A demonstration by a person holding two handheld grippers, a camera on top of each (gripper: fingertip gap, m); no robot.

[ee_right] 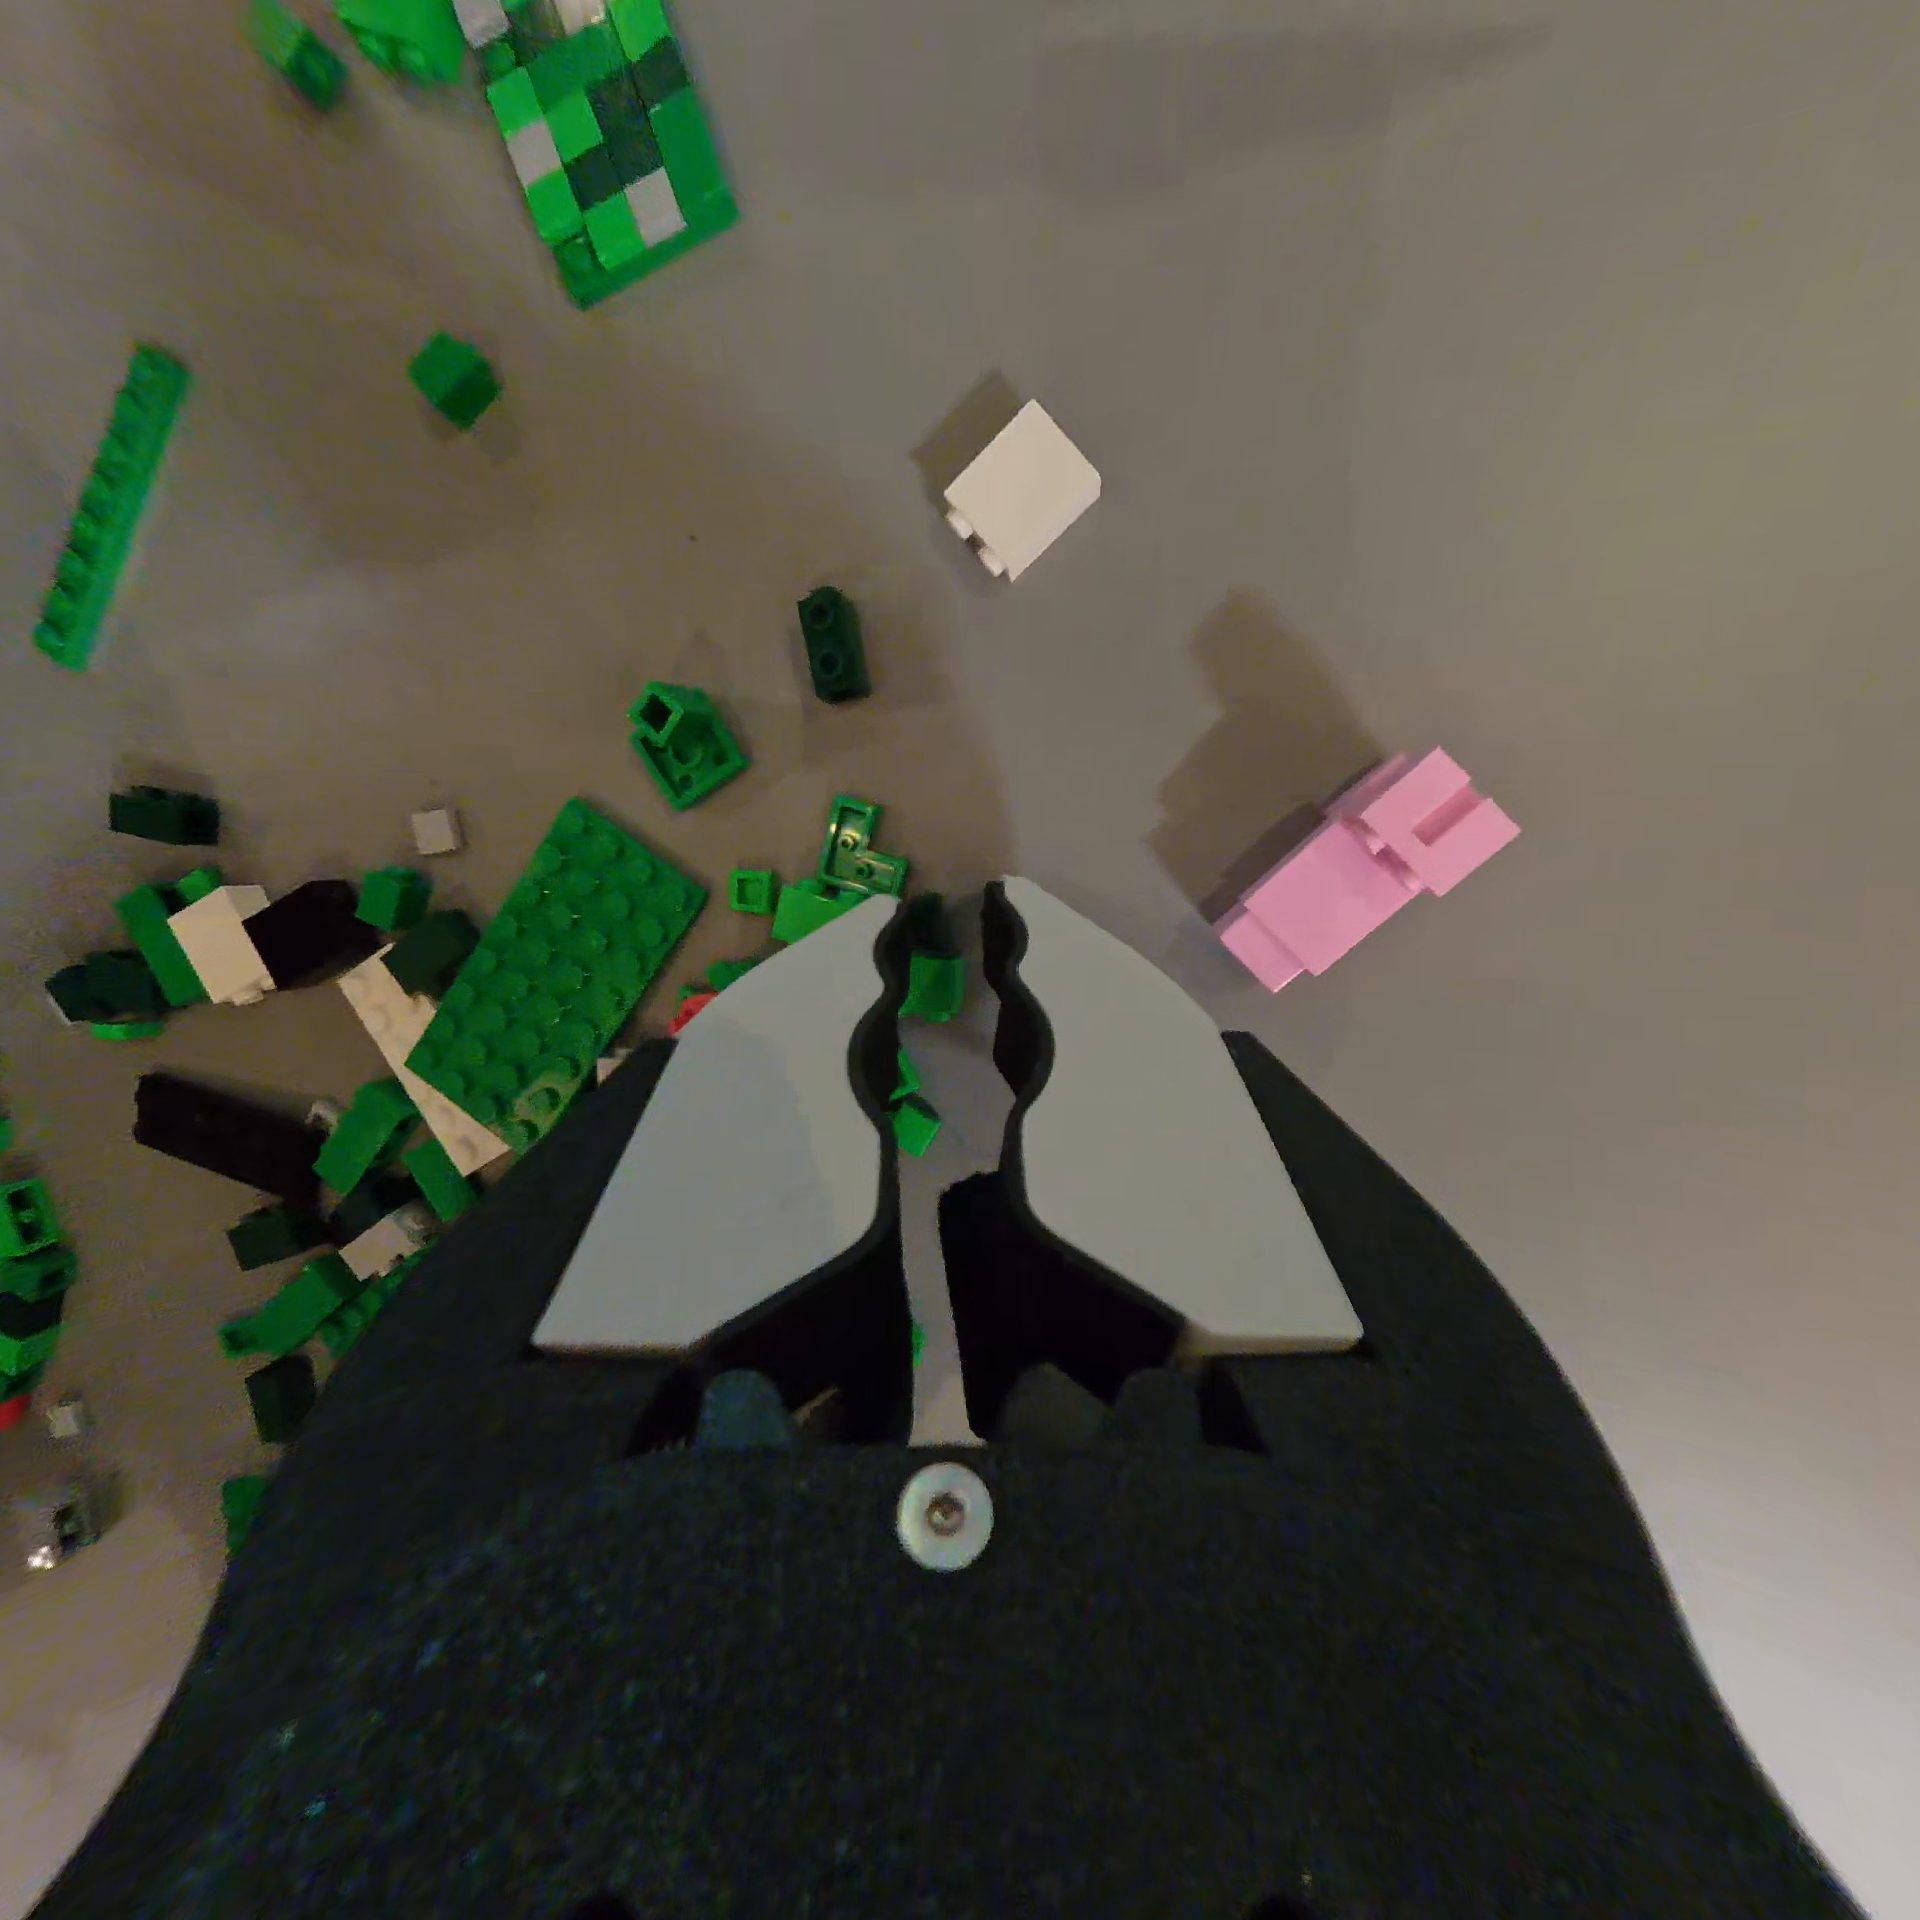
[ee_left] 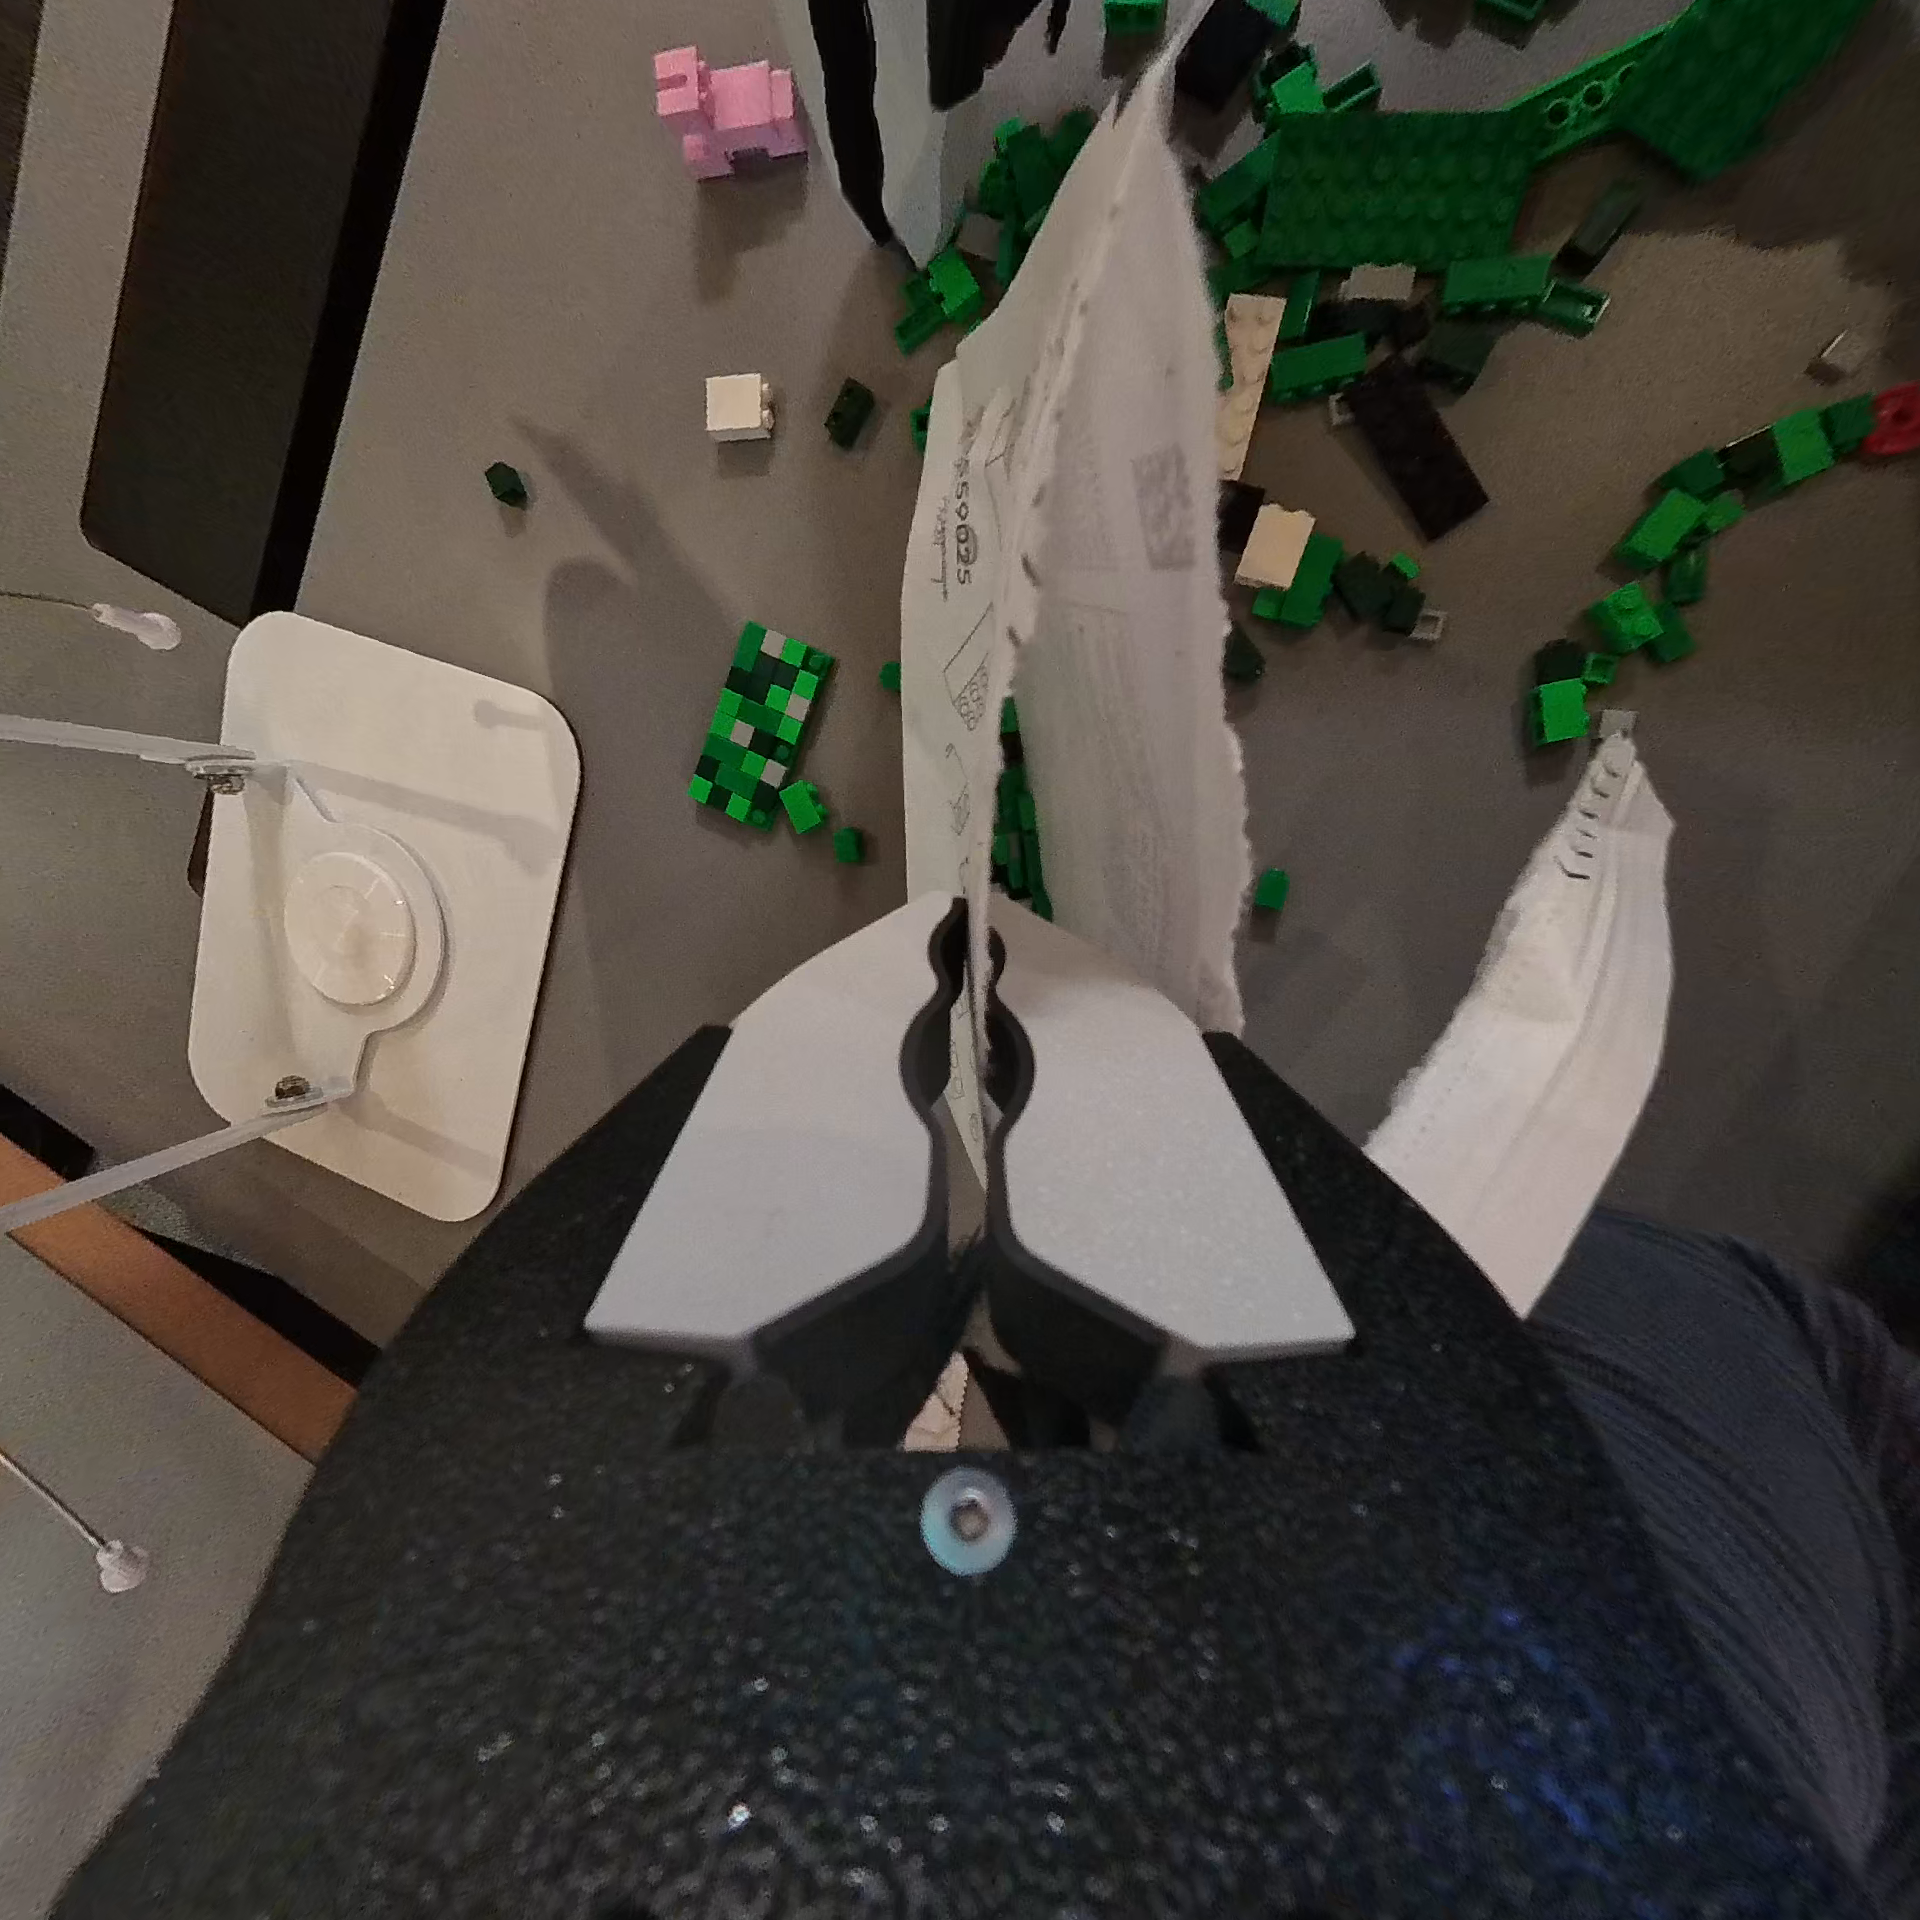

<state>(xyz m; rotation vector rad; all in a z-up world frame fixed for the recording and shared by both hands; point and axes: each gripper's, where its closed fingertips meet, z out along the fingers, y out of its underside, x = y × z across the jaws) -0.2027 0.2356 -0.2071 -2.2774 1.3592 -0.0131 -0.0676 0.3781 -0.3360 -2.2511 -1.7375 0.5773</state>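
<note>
Both grippers hang over our grey tabletop (ee_right: pixel 1455 312). Our left gripper (ee_left: pixel 971 935) has its jaws pressed together on a torn white paper bag (ee_left: pixel 1101 623) with printed diagrams, which rises from the fingertips toward the top centre of the frame, clear of the table. Loose green bricks (ee_left: pixel 1455 343) lie scattered at upper right, a pink brick pig (ee_left: pixel 732 109) sits at upper left, a mottled green brick panel (ee_left: pixel 764 727) lies left of the bag, and a white face mask (ee_left: pixel 1548 1018) hangs at lower right. Our right gripper (ee_right: pixel 940 909) has its jaws slightly parted with nothing between them; the small green brick (ee_right: pixel 930 977) seen in the gap seems to lie on the table beneath, though the view is dim. A green studded plate (ee_right: pixel 561 977) lies left of it, the pig at right, and a white cube brick (ee_right: pixel 1023 488) above. The bag looks emptied, with the bricks unsorted.
</note>
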